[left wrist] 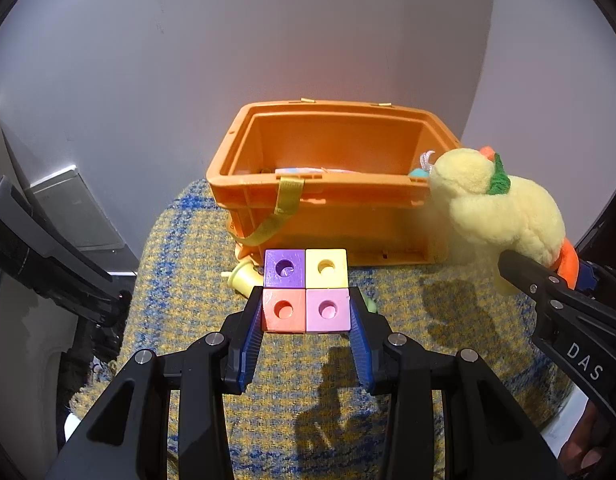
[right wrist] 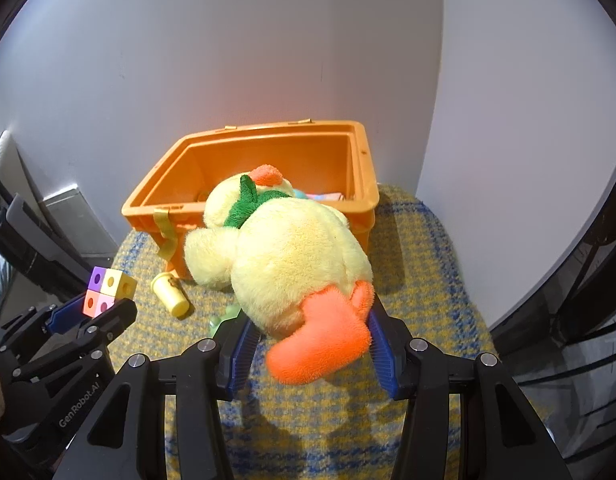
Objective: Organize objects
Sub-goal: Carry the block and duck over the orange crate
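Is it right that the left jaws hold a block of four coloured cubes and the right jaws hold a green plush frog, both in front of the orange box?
Not quite. In the right wrist view the right gripper holds a yellow plush duck, not a green frog. The left gripper does grip the four-cube block, and the orange box stands behind both.

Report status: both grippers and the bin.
Left gripper shut on block cluster. Right gripper shut on plush duck. Orange bin open ahead, unobstructed.

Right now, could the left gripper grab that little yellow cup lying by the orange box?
Probably not yet. The left gripper is shut on the block of four coloured cubes, so its jaws are full. The yellow cup lies uncovered on the checked cloth; nothing else blocks it.
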Motion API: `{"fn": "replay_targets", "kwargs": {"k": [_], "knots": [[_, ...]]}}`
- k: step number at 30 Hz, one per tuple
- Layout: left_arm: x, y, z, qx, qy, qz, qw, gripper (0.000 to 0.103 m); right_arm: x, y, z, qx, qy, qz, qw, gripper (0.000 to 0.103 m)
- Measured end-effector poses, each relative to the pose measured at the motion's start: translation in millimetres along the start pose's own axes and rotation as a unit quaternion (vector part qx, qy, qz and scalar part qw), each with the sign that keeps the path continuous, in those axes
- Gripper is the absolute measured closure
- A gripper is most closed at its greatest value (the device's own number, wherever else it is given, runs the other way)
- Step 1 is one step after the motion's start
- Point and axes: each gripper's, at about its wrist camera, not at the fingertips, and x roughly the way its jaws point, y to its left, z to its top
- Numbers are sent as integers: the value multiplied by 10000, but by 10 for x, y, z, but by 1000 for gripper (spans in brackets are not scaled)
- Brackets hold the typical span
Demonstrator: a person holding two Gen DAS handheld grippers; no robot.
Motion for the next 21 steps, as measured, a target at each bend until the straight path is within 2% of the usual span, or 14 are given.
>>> {"fn": "replay_targets", "kwargs": {"k": [21], "knots": [[-67, 37, 540, 81, -259, 8, 9996, 65, -54, -26, 485, 50, -288, 4, 9996, 53]]}}
